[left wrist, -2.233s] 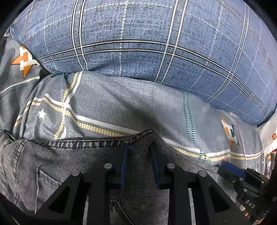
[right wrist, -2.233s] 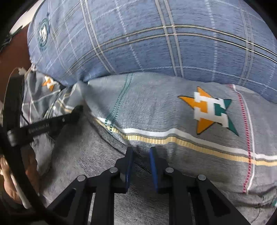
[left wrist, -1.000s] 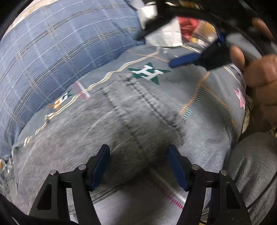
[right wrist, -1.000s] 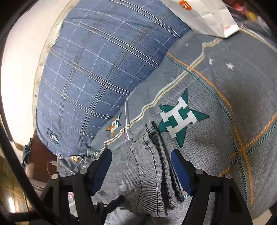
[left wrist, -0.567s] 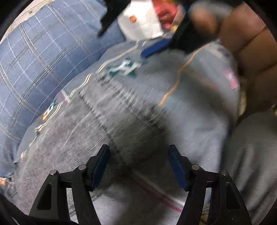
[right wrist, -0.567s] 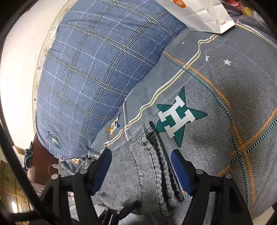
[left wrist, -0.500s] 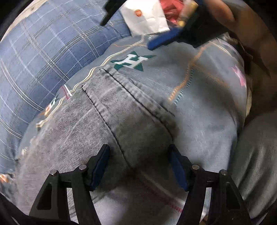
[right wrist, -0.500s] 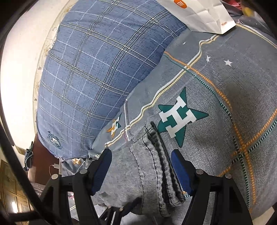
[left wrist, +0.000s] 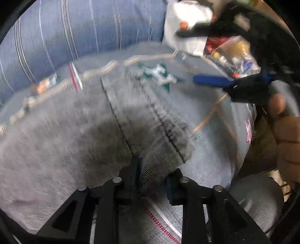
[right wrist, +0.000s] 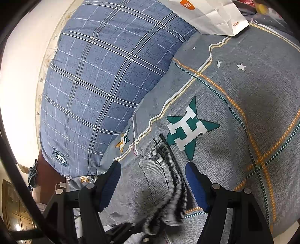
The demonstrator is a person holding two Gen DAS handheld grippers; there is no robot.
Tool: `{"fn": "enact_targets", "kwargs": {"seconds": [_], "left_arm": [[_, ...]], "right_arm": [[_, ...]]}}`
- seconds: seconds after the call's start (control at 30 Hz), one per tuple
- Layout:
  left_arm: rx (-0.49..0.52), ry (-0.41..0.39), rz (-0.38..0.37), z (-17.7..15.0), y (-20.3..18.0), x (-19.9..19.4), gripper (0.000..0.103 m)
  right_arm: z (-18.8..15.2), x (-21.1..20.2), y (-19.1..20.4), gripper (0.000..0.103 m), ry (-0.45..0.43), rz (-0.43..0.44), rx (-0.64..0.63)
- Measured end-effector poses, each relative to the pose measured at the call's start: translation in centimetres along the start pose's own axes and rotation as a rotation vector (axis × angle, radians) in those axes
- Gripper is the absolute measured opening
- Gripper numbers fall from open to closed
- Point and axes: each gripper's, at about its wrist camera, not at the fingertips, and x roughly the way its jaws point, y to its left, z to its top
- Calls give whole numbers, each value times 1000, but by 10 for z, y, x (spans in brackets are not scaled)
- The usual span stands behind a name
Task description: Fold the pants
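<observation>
Left gripper [left wrist: 150,176]: fingers drawn in close on a bunched corner of the pants [left wrist: 84,131], hem edge pinched between them (left wrist view is motion-blurred, so exact contact on the right-hand finger is hard to read). The grey denim pants lie folded on the bedsheet [left wrist: 211,155], a grey sheet with stripes and star prints. Stitched hem seams run diagonally away from the fingers.

Right gripper [right wrist: 152,185]: fingers spread wide, holding nothing. The stacked hem end of the pants [right wrist: 159,184] lies between and below them, neither blue pad seen touching the cloth. A green star print [right wrist: 189,129] on the bedsheet [right wrist: 253,93] sits just beyond the hem.

A blue plaid pillow [right wrist: 97,84] lies at the far edge of the sheet, against the wall. White paper bag [right wrist: 210,13] beside the pillow, upper right.

In the left wrist view the right gripper [left wrist: 215,80] appears at upper right, above the sheet, in the person's hand [left wrist: 286,122].
</observation>
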Motion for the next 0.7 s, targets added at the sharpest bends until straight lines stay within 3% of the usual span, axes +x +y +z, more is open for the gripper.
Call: {"fn": "enact_targets", "kwargs": {"seconds": [0.03, 0.1, 0.13, 0.2, 0.3, 0.33, 0.37, 0.4, 0.47, 0.7], "left_arm": [[-3, -24, 4, -2, -1, -3, 28], [6, -23, 7, -2, -8, -5, 47], [26, -33, 35, -3, -15, -6, 50], [108, -52, 162, -2, -33, 0, 52], [169, -39, 251, -2, -45, 14, 53], [173, -55, 259, -1, -45, 16, 51], [175, -72, 246, -1, -45, 13, 31], [169, -84, 228, -2, -43, 10, 21], [135, -101, 214, -2, -36, 2, 14], [-84, -159, 72, 4, -1, -27, 9]], "right_arm": [[0, 0, 0, 74, 3, 2, 0], [-1, 1, 1, 74, 5, 0, 0], [-1, 1, 1, 74, 4, -2, 2], [0, 1, -1, 74, 3, -5, 8], [0, 2, -3, 74, 13, -3, 16], [0, 3, -4, 74, 20, -5, 19], [0, 4, -5, 74, 25, -4, 20], [0, 6, -7, 74, 36, -1, 25], [0, 10, -10, 74, 50, 7, 39], [-10, 40, -8, 74, 172, 15, 32]]}}
